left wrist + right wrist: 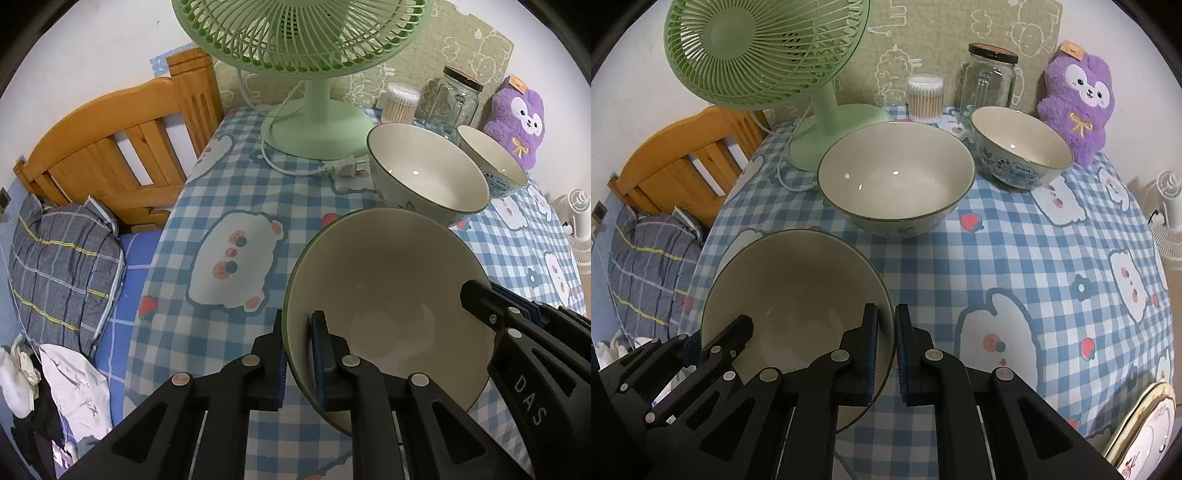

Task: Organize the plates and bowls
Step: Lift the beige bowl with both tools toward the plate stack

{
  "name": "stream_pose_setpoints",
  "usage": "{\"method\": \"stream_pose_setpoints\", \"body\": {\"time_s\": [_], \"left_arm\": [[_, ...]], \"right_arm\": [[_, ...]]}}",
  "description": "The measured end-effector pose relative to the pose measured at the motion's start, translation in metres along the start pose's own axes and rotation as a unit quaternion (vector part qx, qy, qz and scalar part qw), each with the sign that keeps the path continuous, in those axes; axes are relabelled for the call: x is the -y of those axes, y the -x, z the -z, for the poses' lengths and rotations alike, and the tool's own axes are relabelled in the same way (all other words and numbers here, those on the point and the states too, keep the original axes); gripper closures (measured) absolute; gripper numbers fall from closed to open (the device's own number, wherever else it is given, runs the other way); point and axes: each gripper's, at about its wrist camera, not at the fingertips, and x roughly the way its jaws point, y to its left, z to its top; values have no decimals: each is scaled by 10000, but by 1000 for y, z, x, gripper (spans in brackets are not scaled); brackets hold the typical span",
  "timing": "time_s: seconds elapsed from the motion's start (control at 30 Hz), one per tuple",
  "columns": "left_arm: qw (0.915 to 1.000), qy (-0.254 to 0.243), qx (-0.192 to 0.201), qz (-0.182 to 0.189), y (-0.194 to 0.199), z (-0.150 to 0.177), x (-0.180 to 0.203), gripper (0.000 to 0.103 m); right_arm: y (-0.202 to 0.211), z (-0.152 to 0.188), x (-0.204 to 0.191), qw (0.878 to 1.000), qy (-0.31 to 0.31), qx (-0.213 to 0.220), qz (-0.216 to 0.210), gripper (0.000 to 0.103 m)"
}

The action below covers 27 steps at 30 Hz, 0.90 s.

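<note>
Clamping near bowl (pixel 388 280) rim — left hand-held gripper (pixel 297 354) | right hand-held gripper (pixel 885 354) opposite rim | tablecloth (pixel 1015 258) rightward bare

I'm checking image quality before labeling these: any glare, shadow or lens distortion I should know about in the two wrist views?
Left wrist view: strong fisheye bending, dark corners; the near bowl lies in shadow; small glints in the middle bowl. Right wrist view: same curved checked tablecloth, glints in the middle bowl, shaded near bowl; nothing noticeably blurred.
</note>
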Motion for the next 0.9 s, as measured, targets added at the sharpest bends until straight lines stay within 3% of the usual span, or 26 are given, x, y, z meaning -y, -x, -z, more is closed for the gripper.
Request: {"method": "stream_pose_setpoints", "body": {"time_s": [0.47,0.9], "left_arm": [[9992,-201,-227,271,19,22,17,95],[9967,-568,-139,570,54,48,49,95]], "right_arm": [[28,27,16,9996,-141,-158,203,91],[73,62,45,9979,-466,-78,434,91]]}}
